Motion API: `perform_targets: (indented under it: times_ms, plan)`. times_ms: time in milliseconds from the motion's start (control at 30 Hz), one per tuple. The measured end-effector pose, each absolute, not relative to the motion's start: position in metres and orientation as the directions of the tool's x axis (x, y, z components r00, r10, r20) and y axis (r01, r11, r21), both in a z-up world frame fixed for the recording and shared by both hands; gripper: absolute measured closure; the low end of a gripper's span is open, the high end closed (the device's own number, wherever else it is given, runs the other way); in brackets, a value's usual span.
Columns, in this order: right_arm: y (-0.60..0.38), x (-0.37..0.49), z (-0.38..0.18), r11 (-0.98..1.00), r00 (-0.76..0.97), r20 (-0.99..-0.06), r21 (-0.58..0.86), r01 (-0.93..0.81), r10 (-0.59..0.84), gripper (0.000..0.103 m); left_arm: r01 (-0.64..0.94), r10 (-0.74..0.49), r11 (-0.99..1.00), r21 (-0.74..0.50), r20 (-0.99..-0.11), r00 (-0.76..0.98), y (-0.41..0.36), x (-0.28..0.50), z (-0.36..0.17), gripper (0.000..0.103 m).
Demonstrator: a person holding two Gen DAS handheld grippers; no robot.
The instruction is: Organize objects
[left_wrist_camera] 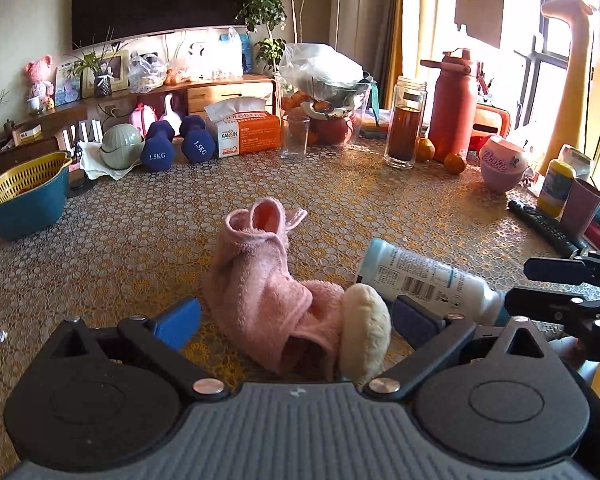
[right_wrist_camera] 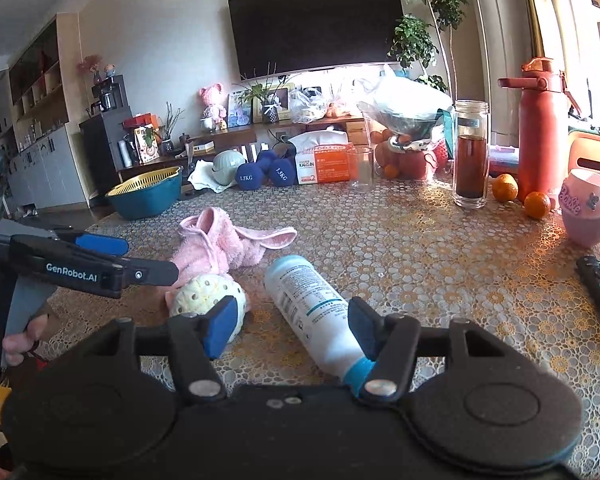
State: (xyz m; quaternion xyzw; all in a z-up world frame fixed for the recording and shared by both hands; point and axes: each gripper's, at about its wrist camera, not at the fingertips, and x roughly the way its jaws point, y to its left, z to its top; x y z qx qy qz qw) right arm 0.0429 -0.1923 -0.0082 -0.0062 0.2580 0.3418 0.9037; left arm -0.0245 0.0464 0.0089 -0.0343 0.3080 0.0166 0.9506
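Towel: I see the pink towel (left_wrist_camera: pixel 260 280) crumpled on the patterned table (left_wrist_camera: pixel 380 208), lower centre of the left view.
Ball: a cream dimpled ball (left_wrist_camera: pixel 364 332) touches the towel's right side.
Bottle: the white bottle (right_wrist_camera: pixel 312 312) lies on its side, blue cap toward me, bottom centre of the right view.
Left gripper: my left gripper (left_wrist_camera: pixel 296 316) stands wide open, with towel and ball between the blue pads, no pad pressing.
Right gripper: my right gripper (right_wrist_camera: pixel 292 324) is spread open around the bottle, not clamping it.
Far edge: dumbbells (left_wrist_camera: pixel 176 142), tissue box (left_wrist_camera: pixel 248 128), glass jar (left_wrist_camera: pixel 404 124), red flask (left_wrist_camera: pixel 452 104).
Left edge: blue basket (left_wrist_camera: pixel 24 196).
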Motion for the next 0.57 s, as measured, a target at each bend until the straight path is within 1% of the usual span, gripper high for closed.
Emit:
perform_targets:
  times_ms: [67,167,300,433,567]
  plan:
    - [-0.195,0.035,-0.008,0.782,0.652,-0.461,0.173,-0.599,0.602,0.042,-0.056,0.005,0.996,-0.07,-0.576,0.817,0.039,-0.038,0.01,0.001]
    - [-0.199,0.02,-0.007,0.811,0.691,-0.442,0.184,-0.555,0.572,0.041,-0.049,0.01,0.997,-0.055,-0.553,0.833,0.023,-0.059,0.011,0.001]
    - [-0.204,-0.003,-0.006,0.854,0.746,-0.428,0.153,-0.498,0.511,0.041,-0.043,0.01,0.998,-0.051,-0.528,0.849,0.006,-0.079,0.009,0.001]
    - [-0.208,-0.024,-0.004,0.887,0.796,-0.398,0.13,-0.444,0.457,0.04,-0.023,0.016,1.0,-0.007,-0.489,0.872,-0.002,-0.092,0.013,0.001]
    - [-0.214,-0.033,-0.001,0.899,0.818,-0.375,0.152,-0.41,0.437,0.039,-0.028,0.011,0.999,-0.028,-0.485,0.874,-0.001,-0.096,0.013,0.001]
